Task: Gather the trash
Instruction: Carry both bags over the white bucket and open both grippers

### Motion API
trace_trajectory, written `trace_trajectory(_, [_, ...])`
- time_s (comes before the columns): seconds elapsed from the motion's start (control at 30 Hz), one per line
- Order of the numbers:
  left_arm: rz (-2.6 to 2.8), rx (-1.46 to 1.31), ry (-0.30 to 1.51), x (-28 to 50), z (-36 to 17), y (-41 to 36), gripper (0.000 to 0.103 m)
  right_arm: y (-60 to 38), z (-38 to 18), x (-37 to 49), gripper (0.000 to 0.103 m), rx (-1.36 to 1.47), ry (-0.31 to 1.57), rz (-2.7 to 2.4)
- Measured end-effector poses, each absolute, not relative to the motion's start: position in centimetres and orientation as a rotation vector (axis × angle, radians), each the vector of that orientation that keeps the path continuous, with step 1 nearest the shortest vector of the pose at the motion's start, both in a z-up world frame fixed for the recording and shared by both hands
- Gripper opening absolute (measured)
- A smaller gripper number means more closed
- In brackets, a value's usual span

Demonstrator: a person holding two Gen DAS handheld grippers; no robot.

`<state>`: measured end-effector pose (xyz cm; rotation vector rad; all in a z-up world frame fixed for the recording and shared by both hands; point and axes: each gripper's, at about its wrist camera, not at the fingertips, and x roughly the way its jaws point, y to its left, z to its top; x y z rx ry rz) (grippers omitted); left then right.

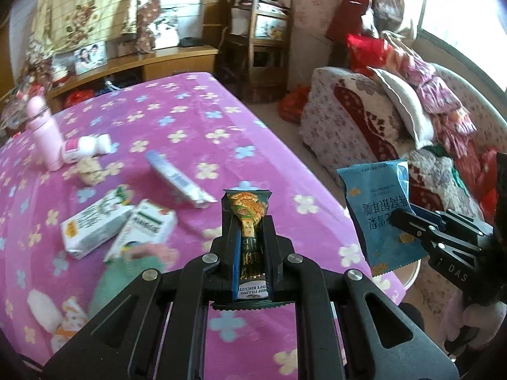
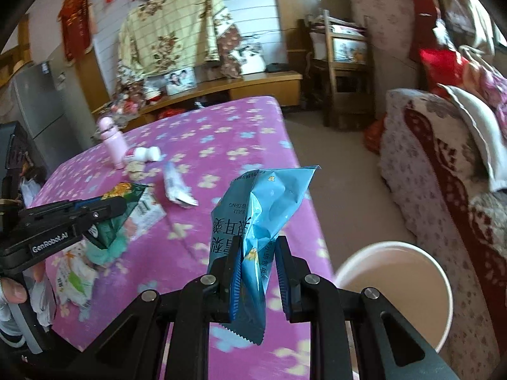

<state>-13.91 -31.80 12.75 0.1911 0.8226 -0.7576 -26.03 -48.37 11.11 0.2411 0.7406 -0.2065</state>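
Observation:
In the left wrist view my left gripper [image 1: 250, 223] is shut on a green biscuit wrapper [image 1: 248, 205] that stands upright between its pads. To its right, my right gripper [image 1: 408, 218] pinches a blue snack packet [image 1: 377, 209] past the table's right edge. The right wrist view shows the same blue packet [image 2: 266, 202] crumpled between the pads of the right gripper [image 2: 256, 247]. The left gripper [image 2: 117, 205] is at the far left there, holding the green wrapper [image 2: 117, 221]. A white round bin [image 2: 440, 281] stands open on the floor just right of the right gripper.
The pink flowered table [image 1: 196, 110] carries a pink bottle [image 1: 44, 133], a lying white bottle [image 1: 85, 147], a blue-white wrapper [image 1: 177, 180], two small cartons [image 1: 95, 228] and crumpled paper [image 1: 90, 171]. A covered sofa [image 2: 427, 164] flanks the floor gap on the right.

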Motion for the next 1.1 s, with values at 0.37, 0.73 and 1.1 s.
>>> trace_trajectory(0.37, [-0.851, 0.266, 0.828, -17.2, 11.9, -39.4, 0.009, -55.8, 9.4, -31.4, 0.019, 0.314, 0.757, -0.339])
trace_trajectory(0.73, [-0.952, 0.315, 0.856, -20.2, 10.3, -46.3, 0.009, -60.3, 7.4, -35.0, 0.019, 0.348, 0.796, -0.444])
trace_trajectory(1.1, [-1.054, 0.270, 0.924, -21.8, 8.7, -50.3, 0.011, -63.9, 4.5, -37.6, 0.019, 0.406, 0.846, -0.539])
